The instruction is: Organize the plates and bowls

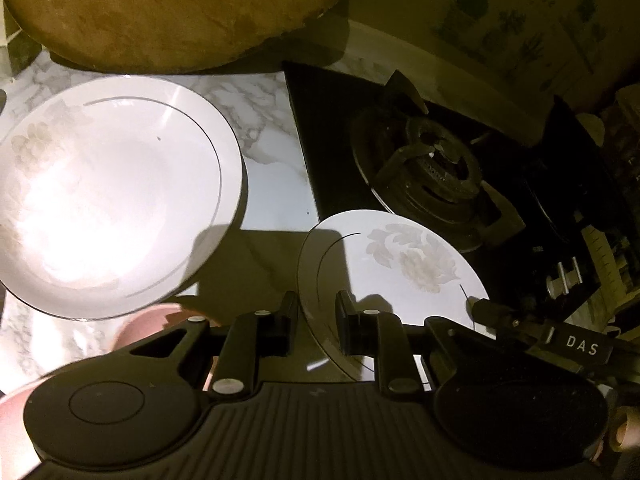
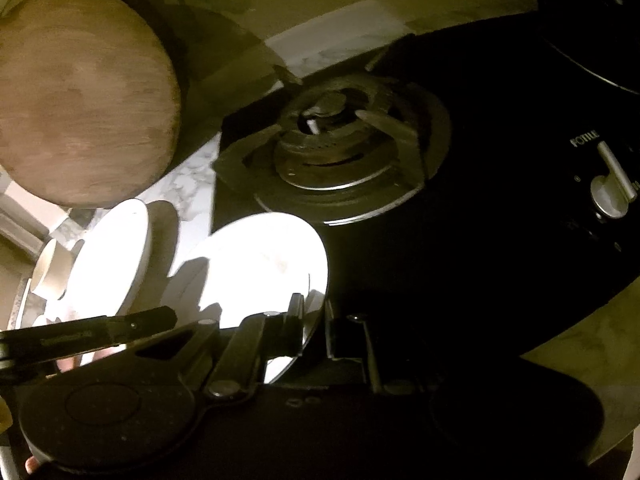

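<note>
Both my tools are clamped on the same small plate (image 1: 384, 272). Left tool (image 1: 316, 320) has its jaws nearly closed across the plate's near-left rim; right tool (image 2: 314, 320) pinches the opposite, right-hand rim, jaws likewise almost shut. In the left wrist view the right tool's finger shows at the plate's far right edge.

The small plate sits half over the marble tabletop (image 1: 272, 184) and half over the black stove top (image 1: 332, 120), its far edge just short of the burner (image 1: 432, 164). Whether it rests on the surface or hangs slightly clear, I cannot tell.

Key relation: the large plate (image 1: 108, 192), which looks like the top of a stack, lies to the left of the held plate, apart from it, with a strip of bare tabletop between. It is nearer my left tool.

My reading: the coming move is a leftward carry, plate kept level, left side leading. A round wooden board (image 1: 180, 12) leans behind the stack, so stay low and short of it.
</note>
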Demonstrator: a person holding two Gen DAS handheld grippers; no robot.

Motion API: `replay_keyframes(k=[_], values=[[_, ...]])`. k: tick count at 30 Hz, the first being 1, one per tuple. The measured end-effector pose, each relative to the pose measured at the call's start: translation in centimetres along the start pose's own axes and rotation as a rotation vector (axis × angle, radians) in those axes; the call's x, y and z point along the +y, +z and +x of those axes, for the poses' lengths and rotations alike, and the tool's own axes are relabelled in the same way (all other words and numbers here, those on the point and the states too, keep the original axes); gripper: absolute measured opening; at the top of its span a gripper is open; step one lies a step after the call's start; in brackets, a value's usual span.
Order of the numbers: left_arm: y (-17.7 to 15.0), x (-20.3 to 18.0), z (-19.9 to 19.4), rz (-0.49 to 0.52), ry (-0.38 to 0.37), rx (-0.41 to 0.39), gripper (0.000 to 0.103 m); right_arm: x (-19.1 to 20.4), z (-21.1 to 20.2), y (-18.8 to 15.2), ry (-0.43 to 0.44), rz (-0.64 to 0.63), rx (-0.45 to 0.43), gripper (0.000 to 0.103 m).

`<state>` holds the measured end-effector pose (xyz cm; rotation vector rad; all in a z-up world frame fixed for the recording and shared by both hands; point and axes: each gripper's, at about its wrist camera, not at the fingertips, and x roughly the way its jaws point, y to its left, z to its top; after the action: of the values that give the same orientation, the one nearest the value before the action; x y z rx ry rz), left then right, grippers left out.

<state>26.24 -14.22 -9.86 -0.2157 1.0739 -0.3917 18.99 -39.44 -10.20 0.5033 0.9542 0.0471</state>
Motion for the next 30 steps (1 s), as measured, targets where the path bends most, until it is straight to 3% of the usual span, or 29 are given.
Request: replay_keyframes(k=[14, 30], values=[[2.0, 2.6, -5.0, 0.011, 0.026, -0.075, 0.019, 4.7, -1.9, 1.5, 0.08, -0.084, -0.033, 0.01], [3.7, 10.7, -7.3, -0.07, 0.162, -0.108, 0.019, 13.0, 4.1, 3.1, 0.148, -0.17, 0.039, 0.01]])
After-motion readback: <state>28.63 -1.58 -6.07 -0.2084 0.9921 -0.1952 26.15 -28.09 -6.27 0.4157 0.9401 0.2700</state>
